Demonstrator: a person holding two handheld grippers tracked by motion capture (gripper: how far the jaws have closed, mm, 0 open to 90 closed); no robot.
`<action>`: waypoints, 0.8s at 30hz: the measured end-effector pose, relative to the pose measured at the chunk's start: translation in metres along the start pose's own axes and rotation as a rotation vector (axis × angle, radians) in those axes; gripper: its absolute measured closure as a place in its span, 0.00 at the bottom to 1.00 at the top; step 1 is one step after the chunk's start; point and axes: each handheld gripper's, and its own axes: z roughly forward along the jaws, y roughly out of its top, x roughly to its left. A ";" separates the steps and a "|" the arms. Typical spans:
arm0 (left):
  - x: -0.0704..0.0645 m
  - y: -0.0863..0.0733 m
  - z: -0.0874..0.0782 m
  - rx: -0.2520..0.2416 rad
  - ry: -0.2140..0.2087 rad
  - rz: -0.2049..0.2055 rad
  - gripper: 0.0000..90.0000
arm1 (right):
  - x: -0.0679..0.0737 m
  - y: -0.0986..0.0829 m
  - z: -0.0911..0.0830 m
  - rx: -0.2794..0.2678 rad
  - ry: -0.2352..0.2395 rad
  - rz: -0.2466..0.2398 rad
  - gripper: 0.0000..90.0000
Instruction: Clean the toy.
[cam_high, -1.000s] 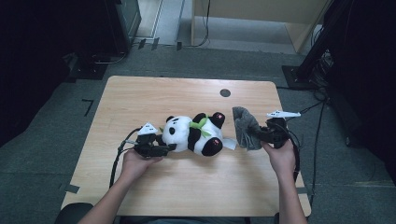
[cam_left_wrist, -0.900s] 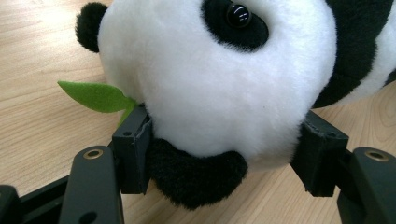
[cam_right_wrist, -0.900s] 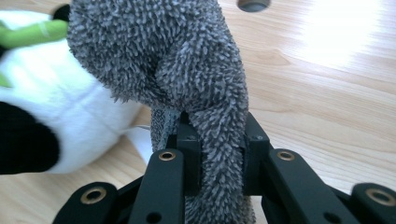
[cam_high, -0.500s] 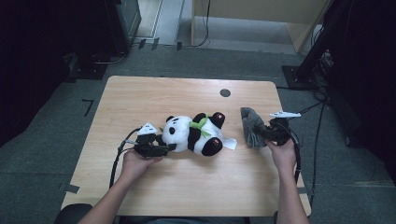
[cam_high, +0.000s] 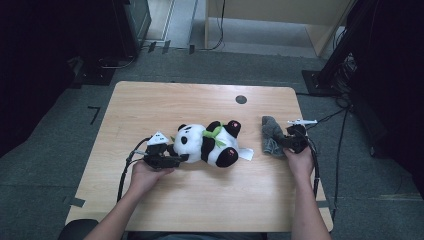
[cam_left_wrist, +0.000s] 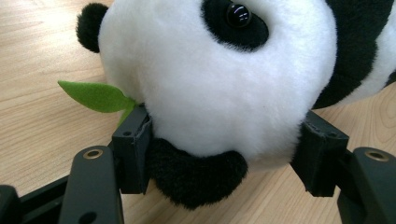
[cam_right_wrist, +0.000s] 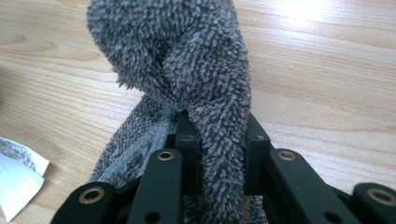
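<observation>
Left gripper (cam_high: 176, 159): your jaws clamp the panda (cam_high: 207, 144) by its head, at table centre.
Right gripper (cam_high: 280, 142): your jaws are pinched tight on a fold of the grey cloth (cam_high: 271, 135), at 3 o'clock from the panda and apart from it.
Table (cam_high: 150, 105): the panda lies on its side, white tag (cam_high: 245, 154) trailing toward the cloth.
Step in hand: probably wiping the toy.
Advice: keep the head grip steady, bring the cloth in low from 3 o'clock, and lead with the loose bunched end.

panda's body (cam_left_wrist: 359, 51) cut off at frame edge, white tag's print (cam_right_wrist: 16, 161) unreadable
</observation>
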 end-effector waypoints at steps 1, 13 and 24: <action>0.000 0.000 0.000 0.000 0.000 0.000 0.37 | -0.001 0.000 0.001 -0.001 0.000 0.005 0.81; 0.000 0.000 0.000 0.002 0.001 -0.003 0.36 | -0.005 0.000 -0.003 -0.025 0.018 0.041 0.53; 0.001 0.004 -0.002 0.019 0.001 -0.010 0.37 | -0.003 0.006 -0.024 -0.128 0.062 0.029 0.43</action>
